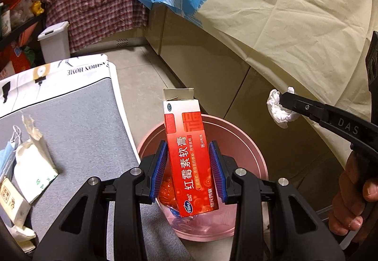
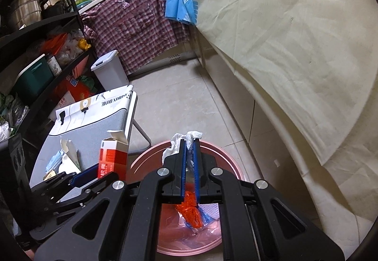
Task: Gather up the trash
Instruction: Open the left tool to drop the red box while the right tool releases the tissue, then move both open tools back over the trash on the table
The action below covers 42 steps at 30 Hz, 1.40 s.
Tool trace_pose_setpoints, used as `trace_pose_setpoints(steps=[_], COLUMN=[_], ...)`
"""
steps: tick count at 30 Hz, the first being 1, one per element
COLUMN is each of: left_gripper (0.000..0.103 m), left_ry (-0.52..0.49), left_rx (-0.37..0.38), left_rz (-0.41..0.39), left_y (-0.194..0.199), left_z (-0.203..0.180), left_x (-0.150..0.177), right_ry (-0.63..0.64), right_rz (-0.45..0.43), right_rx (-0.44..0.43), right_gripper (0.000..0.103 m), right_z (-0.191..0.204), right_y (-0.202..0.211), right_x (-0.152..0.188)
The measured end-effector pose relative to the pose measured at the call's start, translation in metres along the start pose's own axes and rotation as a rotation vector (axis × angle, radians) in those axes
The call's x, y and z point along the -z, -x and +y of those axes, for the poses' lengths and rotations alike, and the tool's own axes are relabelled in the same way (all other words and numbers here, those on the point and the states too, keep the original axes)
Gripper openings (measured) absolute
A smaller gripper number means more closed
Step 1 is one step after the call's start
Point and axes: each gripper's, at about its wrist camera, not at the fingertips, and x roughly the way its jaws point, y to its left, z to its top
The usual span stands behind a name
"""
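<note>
My left gripper [image 1: 188, 146] is shut on a red ointment box [image 1: 189, 154] with its top flap open, held upright over the pink trash bin [image 1: 250, 143]. The box also shows in the right wrist view [image 2: 113, 159]. My right gripper [image 2: 189, 143] is shut on a crumpled white tissue [image 2: 186, 140], held above the pink bin [image 2: 146, 161]. The tissue [image 1: 278, 109] and the right gripper [image 1: 287, 98] also show in the left wrist view. Orange and blue wrappers [image 2: 192, 211] lie inside the bin.
A grey-topped table [image 1: 78, 124] at left holds a torn white packet [image 1: 33, 154], a blue face mask [image 1: 7, 154] and small boxes. A white lidded bin [image 2: 108, 67] stands farther back. A beige cloth [image 2: 295, 48] hangs at right.
</note>
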Motion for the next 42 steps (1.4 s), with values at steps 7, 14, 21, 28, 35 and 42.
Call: trace_pose_setpoints(steps=[7, 14, 21, 28, 35, 42], left_gripper=[0.044, 0.044, 0.044, 0.044, 0.044, 0.044], left_ry=[0.066, 0.066, 0.06, 0.057, 0.098, 0.056], left_rx=[0.017, 0.0, -0.036, -0.084, -0.175, -0.285], left_rz=[0.021, -0.012, -0.057, -0.096, -0.117, -0.121], left_y=[-0.003, 0.019, 0.059, 0.115, 0.184, 0.227], left_z=[0.011, 0.017, 0.026, 0.05, 0.11, 0.166], left_x=[0.006, 0.009, 0.013, 0.022, 0.028, 0.042], right_ry=[-0.001, 0.004, 0.048, 0.034, 0.149, 0.2], right_rz=[0.021, 0.015, -0.02, -0.071, -0.108, -0.078], right_rx=[0.024, 0.016, 0.011, 0.027, 0.075, -0.018], right_gripper=[0.046, 0.046, 0.069, 0.098, 0.098, 0.076], right_z=[-0.003, -0.002, 0.013, 0.024, 0.055, 0.084], right_y=[-0.006, -0.003, 0.007, 0.026, 0.044, 0.05], right_x=[0.002, 0.002, 0.002, 0.0, 0.007, 0.016])
